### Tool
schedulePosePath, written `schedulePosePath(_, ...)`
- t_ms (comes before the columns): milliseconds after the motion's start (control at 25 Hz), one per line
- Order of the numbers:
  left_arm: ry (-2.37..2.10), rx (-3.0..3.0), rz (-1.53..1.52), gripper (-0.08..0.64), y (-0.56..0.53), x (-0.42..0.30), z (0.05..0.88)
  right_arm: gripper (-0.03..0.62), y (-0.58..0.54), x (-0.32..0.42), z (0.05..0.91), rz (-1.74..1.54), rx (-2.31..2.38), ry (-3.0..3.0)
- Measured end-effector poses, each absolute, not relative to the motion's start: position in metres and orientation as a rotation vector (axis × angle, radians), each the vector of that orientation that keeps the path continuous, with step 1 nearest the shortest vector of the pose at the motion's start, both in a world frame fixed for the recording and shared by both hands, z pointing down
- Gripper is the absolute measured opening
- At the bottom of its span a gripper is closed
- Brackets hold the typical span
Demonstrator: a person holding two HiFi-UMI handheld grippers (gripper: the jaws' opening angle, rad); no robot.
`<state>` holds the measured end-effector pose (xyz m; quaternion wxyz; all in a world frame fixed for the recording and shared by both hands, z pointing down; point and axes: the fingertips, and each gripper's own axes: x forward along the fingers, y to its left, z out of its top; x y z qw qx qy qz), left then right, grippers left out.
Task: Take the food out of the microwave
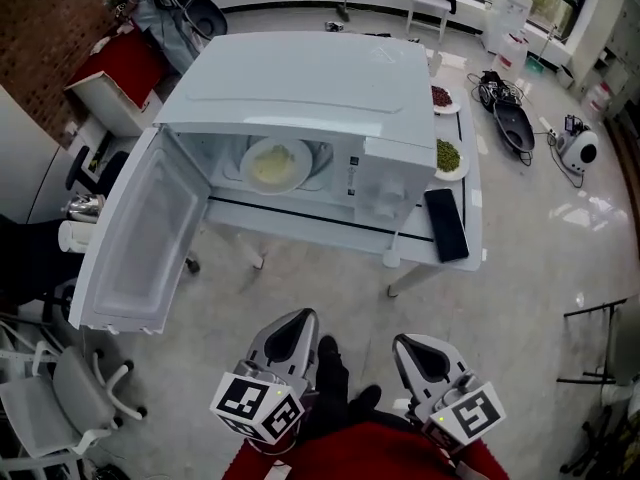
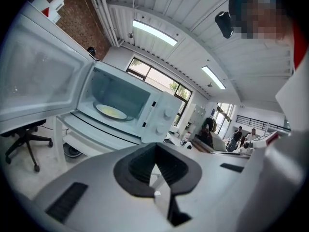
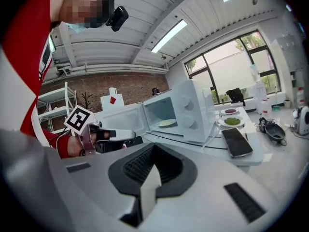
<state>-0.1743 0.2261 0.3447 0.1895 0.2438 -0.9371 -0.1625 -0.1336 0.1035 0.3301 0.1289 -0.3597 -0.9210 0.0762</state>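
microwave knobs (image 2: pixel 167 112) clear in gripper views

Glossy white plastic microwave (image 1: pixel 300 78), smooth plate (image 1: pixel 277 163), glossy black phone (image 1: pixel 445 223), polished floor (image 1: pixel 300 288), rough brick wall (image 1: pixel 40 28).

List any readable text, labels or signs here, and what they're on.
No readable words or numbers.
Control panel on microwave: markings too small to read.
Cubes on left gripper and right gripper: square markers, no letters.
Sign on white board: red diamond, no text.

Microwave door (image 1: pixel 140 238) swung wide; cavity (image 1: pixel 222 163) mouth clear.
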Motion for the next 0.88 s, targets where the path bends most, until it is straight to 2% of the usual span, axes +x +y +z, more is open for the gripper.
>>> schedulePosePath(320,-2.645,0.592,-0.464,0.009,0.261,-0.201,0.354,0.011,0.142,-0.167,0.335,0.19,-1.139,-2.617)
schedulePosePath(600,-2.614,0.522,-0.591,0.012,0.291,-0.232,0.362,0.011,0.168,-0.195,0.337,0.17,-1.171,-2.583)
schedulePosePath(880,-2.573,0.487,-0.786,0.063,0.313,-0.278,0.367,0.011,0.19,-0.222,0.336,0.156,-1.19,-2.573)
